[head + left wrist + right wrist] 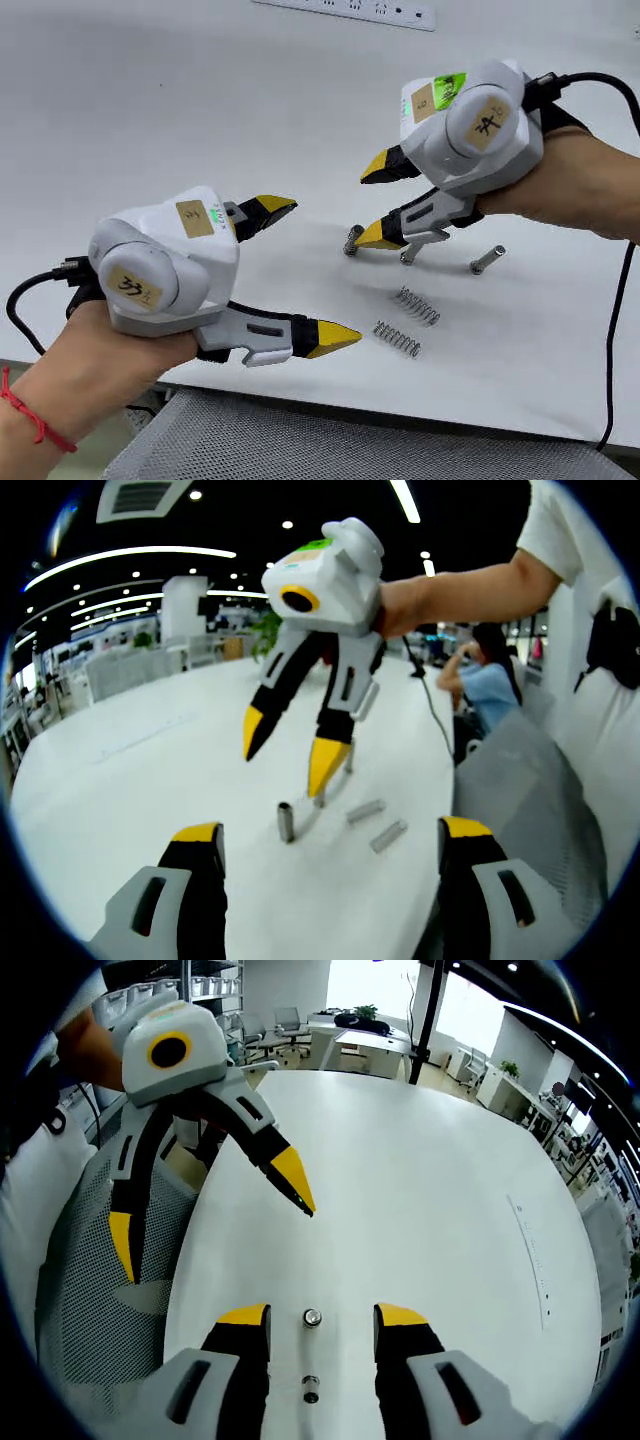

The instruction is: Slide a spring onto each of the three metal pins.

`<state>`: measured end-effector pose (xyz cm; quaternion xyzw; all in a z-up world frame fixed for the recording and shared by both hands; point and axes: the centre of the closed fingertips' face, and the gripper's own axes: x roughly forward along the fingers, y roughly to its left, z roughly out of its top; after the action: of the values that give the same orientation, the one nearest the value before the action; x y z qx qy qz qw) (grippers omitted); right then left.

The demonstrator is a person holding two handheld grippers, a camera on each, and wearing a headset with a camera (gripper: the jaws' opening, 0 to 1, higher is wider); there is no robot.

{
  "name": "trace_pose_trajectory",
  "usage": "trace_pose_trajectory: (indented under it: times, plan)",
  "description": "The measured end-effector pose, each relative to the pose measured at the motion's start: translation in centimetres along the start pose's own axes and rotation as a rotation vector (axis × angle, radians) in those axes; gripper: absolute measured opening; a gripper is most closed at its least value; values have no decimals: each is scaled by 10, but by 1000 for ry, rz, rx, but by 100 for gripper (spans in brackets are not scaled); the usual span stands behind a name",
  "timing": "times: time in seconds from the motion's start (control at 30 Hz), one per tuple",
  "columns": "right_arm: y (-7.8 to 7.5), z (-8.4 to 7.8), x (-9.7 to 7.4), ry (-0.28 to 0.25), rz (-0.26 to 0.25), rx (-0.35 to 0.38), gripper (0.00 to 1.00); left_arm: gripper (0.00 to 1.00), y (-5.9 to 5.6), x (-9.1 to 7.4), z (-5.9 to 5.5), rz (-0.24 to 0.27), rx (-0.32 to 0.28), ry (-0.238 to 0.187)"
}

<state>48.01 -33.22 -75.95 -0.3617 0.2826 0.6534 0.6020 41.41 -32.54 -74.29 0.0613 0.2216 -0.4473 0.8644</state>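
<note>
Two coiled silver metal springs (417,306) lay loose on white table (200,100), near short silver metal pins (487,260), right gripper (362,210) jaws wide over one pin, left gripper (322,270) wide, empty, tan stickers (195,218) bore unreadable scrawl

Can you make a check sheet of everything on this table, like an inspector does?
Surface: white table, flat.
Job's things: upright pin; second pin beside the right tool; lying pin; far spring and near spring lying loose, neither on a pin.
Clutter: nothing seen.
Grippers: left tool open, empty; right tool open, empty, just over the pins.
Cables: black right cable; black left cable.
Surroundings: power strip at the back; mesh chair in front.
</note>
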Motion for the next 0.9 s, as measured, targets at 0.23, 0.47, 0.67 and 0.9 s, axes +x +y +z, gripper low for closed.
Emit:
trace_pose_trajectory:
  times: [0.23,0.47,0.67,0.9]
  plan:
    - [-4,-7,-23,-87,-45,62,49,88,-1,-2,-2,-5,25,22]
    - [2,-22,-53,-153,-94,112,60,86,-6,-2,-6,-20,60,59]
    - [9,-34,-75,-230,-118,160,68,83,-14,1,-10,-45,112,103]
    - [27,-56,-92,-267,-132,185,77,75,-25,5,-16,-93,185,165]
